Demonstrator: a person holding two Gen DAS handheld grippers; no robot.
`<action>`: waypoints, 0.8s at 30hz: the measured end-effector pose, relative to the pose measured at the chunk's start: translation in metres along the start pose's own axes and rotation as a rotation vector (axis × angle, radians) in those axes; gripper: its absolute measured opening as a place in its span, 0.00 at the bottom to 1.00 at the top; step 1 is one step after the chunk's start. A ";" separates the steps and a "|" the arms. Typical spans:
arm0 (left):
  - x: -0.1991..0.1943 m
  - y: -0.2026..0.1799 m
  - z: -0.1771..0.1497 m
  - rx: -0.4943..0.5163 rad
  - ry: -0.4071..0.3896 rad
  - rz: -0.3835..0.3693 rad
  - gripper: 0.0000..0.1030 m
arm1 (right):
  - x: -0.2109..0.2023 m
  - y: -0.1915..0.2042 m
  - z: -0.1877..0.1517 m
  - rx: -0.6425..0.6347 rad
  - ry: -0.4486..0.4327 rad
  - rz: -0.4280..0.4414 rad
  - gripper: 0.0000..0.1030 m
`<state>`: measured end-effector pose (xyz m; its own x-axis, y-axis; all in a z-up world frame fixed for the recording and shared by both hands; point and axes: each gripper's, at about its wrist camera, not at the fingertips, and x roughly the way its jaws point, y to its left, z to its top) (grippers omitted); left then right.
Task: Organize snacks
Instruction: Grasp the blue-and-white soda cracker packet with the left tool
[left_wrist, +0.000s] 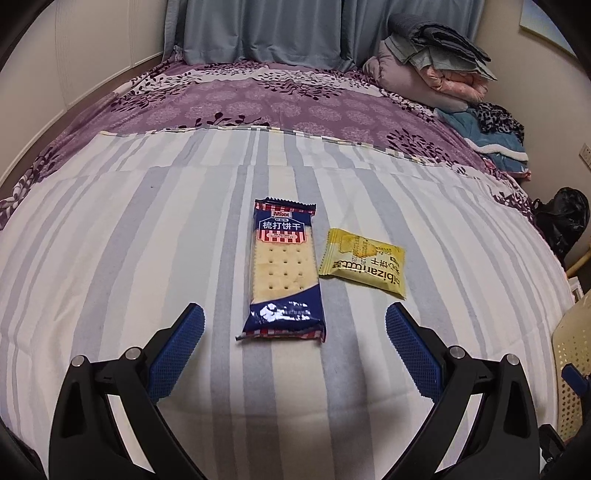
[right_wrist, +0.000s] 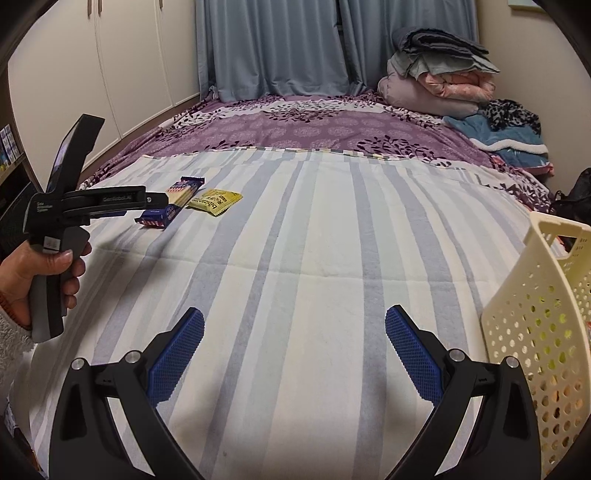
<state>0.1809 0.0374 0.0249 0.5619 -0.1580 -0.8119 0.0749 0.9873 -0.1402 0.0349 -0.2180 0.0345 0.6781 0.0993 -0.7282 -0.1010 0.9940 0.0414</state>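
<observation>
A striped blanket (left_wrist: 147, 240) covers the near part of the bed, and a cream perforated basket (right_wrist: 535, 314) stands at its right edge, something yellow showing through the holes. Toward the blanket's left side lie a navy cracker packet (left_wrist: 282, 269) and, just beside it on the right, a smaller yellow snack pouch (left_wrist: 364, 262). The left gripper (left_wrist: 294, 326), held in a person's hand (right_wrist: 40, 280), hovers over the near end of the cracker packet with fingers spread wide and empty, while the right gripper (right_wrist: 294, 328) hangs over bare blanket near the basket, fingers likewise apart.
</observation>
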 end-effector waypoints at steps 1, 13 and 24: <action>0.005 0.001 0.002 0.002 0.004 0.004 0.94 | 0.004 0.001 0.002 0.000 0.004 0.001 0.95; 0.036 0.010 0.013 0.029 0.033 0.017 0.63 | 0.040 0.018 0.022 -0.030 0.026 0.018 0.95; 0.042 0.010 0.019 0.102 0.020 0.032 0.48 | 0.080 0.048 0.054 -0.136 0.022 0.034 0.95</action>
<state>0.2208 0.0415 0.0006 0.5490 -0.1257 -0.8263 0.1412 0.9884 -0.0566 0.1237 -0.1594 0.0157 0.6567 0.1307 -0.7428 -0.2230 0.9745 -0.0257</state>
